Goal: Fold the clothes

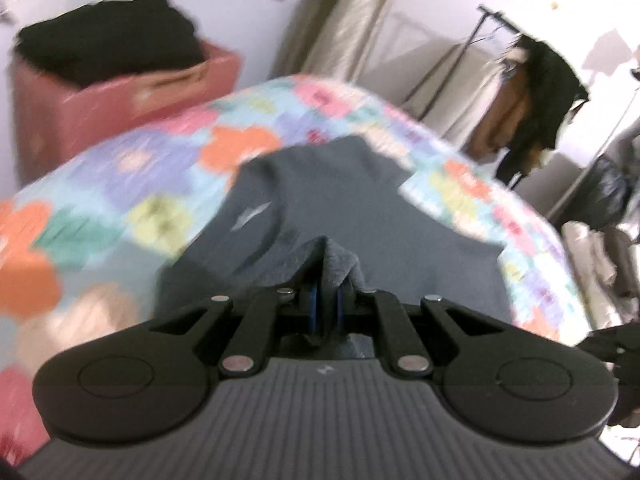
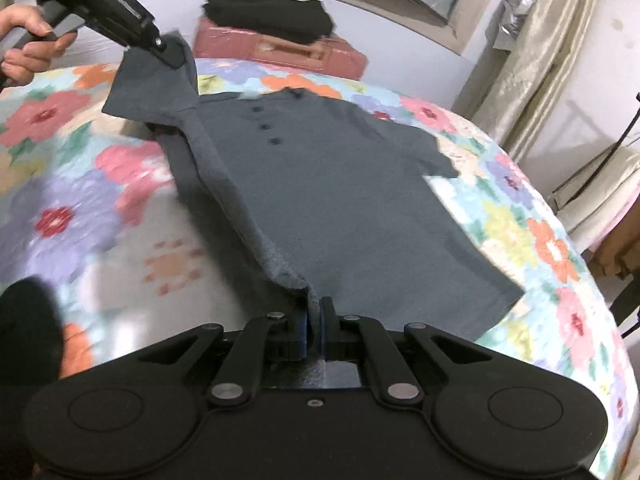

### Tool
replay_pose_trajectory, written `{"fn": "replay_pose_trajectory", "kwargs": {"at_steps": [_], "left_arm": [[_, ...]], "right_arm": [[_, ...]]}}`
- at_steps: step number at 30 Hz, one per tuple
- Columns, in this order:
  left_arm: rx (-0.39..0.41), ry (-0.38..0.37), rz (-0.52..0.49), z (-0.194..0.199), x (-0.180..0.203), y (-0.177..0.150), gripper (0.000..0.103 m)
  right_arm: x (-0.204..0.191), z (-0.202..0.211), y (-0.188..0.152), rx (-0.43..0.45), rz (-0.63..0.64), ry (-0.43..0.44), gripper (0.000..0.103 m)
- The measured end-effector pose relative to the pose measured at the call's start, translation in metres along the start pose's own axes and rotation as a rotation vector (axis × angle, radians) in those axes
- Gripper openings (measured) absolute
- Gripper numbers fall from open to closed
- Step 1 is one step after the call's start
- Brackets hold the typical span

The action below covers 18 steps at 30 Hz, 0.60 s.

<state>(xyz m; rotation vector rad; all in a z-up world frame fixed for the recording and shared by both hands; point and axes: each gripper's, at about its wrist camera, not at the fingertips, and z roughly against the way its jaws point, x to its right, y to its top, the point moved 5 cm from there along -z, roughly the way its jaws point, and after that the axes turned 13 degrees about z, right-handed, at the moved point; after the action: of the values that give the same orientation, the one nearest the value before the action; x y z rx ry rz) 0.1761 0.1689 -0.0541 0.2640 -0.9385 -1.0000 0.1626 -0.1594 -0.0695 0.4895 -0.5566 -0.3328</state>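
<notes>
A dark grey polo shirt [image 2: 340, 184] with three dark buttons lies front-up on a flowered bed cover [image 2: 100, 200]. My right gripper [image 2: 315, 312] is shut on the shirt's hem at its left corner, lifting that edge. My left gripper [image 2: 172, 54] is shut on the shirt's left sleeve and shoulder, raised above the bed. In the left wrist view the left gripper [image 1: 328, 300] pinches a bunch of grey cloth, and the shirt [image 1: 360, 208] spreads beyond it. The shirt's left side stands up as a ridge between both grippers.
A pink box [image 2: 280, 48] with folded black clothes [image 2: 268, 12] on top stands behind the bed. Curtains [image 2: 552, 60] hang at the right. A clothes rack with dark garments [image 1: 532, 92] stands by the wall.
</notes>
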Motion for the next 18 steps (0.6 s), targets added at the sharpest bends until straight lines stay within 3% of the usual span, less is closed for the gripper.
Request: {"fn": "replay_pose_trajectory", "kwargs": {"at_steps": [2,6,9,18], "left_arm": [[-0.018,0.011,-0.035,-0.018,0.018,0.018,0.008],[0.032,0.038,-0.181,-0.039,0.049,0.051,0.008],[0.036,0.005,-0.144,-0.054,0.057,0.078,0.008],[0.018,-0.012,-0.143,-0.124,0.070,0.118,0.008]], "right_arm": [[0.027,-0.009,0.004,-0.021,-0.034,0.006,0.005],[0.076,-0.036,0.006,-0.036,-0.187,0.046,0.003],[0.103,-0.042,0.004,-0.012,-0.317,0.071,0.003],[0.154,-0.070,0.002,-0.020,-0.367,0.081,0.003]]}}
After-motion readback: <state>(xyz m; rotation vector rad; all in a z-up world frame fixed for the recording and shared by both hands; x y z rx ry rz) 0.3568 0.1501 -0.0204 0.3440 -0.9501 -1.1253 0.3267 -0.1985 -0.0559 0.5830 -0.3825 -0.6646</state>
